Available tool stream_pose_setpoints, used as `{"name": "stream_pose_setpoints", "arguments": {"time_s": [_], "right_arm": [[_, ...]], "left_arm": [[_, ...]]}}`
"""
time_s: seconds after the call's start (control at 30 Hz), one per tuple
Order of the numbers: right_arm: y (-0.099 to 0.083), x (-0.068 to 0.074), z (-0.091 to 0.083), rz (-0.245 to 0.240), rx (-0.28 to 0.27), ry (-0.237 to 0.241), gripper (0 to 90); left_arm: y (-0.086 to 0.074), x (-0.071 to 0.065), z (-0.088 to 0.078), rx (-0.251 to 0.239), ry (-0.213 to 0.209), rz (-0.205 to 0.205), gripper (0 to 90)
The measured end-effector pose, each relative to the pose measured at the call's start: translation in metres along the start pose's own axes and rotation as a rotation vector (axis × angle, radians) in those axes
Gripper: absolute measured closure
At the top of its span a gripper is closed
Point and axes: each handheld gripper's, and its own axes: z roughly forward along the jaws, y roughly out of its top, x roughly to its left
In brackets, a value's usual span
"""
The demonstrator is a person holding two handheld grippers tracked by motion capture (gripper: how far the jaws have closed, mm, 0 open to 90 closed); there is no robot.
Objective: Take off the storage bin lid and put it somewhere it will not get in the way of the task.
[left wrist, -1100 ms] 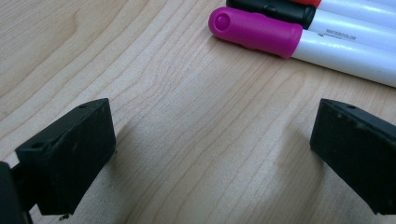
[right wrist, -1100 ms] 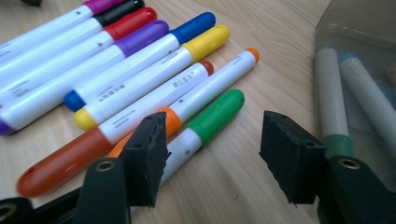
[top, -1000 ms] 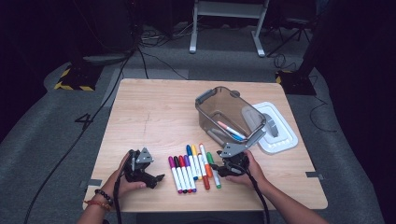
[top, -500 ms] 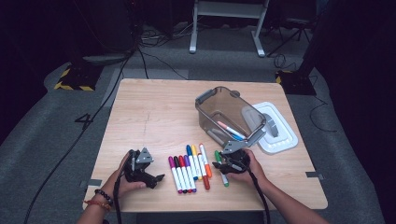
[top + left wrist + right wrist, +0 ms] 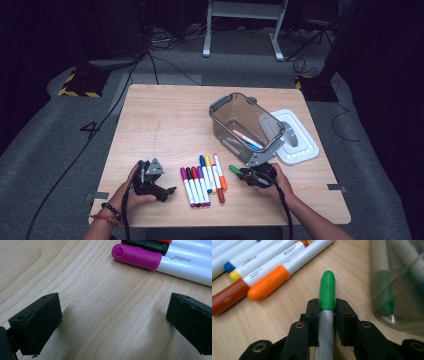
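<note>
Fingers of the right gripper [image 5: 327, 308] have just been closed on the green marker [image 5: 327, 290]; next it should be lifted to the clear box [image 5: 226, 116].

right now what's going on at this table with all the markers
A person is sorting markers into a clear plastic box using hand-held tongs. The right tongs have just been closing and are clamped on a green-capped marker, pulled away from the row of markers lying on the table. The left tongs rest open on the wood beside a pink-capped marker, holding nothing. A few markers are already in the box, and its lid lies beside it.
</note>
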Motion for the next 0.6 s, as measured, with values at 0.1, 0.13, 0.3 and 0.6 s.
{"name": "stream_pose_setpoints", "arguments": {"time_s": [0.1,0.13,0.3,0.6], "right_arm": [[-0.007,0.002,-0.007,-0.014,0.008,0.024,73.5],[-0.009,0.003,-0.009,-0.017,0.009,0.029,73.6],[-0.021,0.009,-0.021,-0.045,0.015,0.061,73.5],[-0.031,0.009,-0.029,-0.058,0.013,0.082,67.5]], "left_arm": [[0.000,0.000,0.000,0.000,0.000,0.000,0.4],[0.000,0.000,0.000,0.001,0.000,0.001,0.4],[0.000,0.000,0.000,0.001,0.001,0.000,0.4],[0.000,0.000,0.000,0.000,0.002,-0.001,0.4]]}}
